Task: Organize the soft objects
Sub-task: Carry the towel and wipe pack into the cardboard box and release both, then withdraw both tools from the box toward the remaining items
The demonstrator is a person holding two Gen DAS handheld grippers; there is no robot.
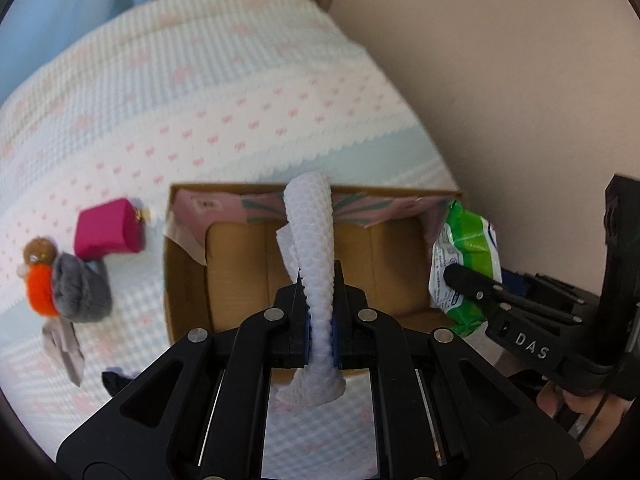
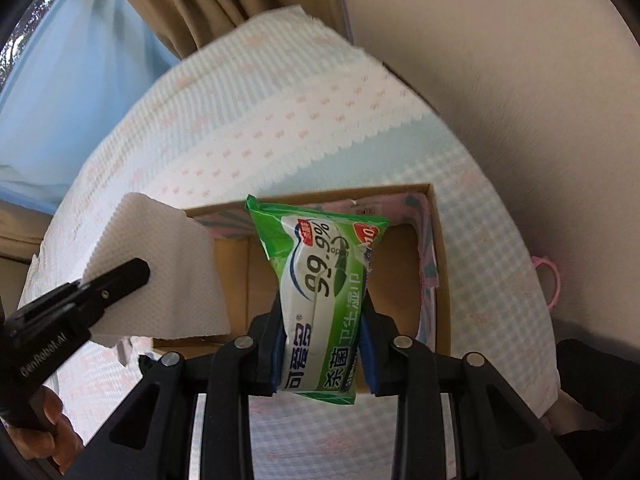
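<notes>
My left gripper (image 1: pixel 319 280) is shut on a folded white paper towel (image 1: pixel 314 248) and holds it over the open cardboard box (image 1: pixel 188 280). It also shows in the right wrist view as a gripper (image 2: pixel 132 270) gripping the white sheet (image 2: pixel 168 276). My right gripper (image 2: pixel 322 304) is shut on a green pack of wet wipes (image 2: pixel 320 288) above the same box (image 2: pixel 440 264). In the left wrist view the pack (image 1: pixel 464 256) hangs at the box's right edge, held by the right gripper (image 1: pixel 460 276).
The box sits on a bed with a white, blue and pink patterned cover (image 1: pixel 200 100). Left of the box lie a magenta pouch (image 1: pixel 108 230), a grey and orange plush toy (image 1: pixel 68 284) and a dark item (image 1: pixel 114 378). A wall (image 1: pixel 520 80) is on the right.
</notes>
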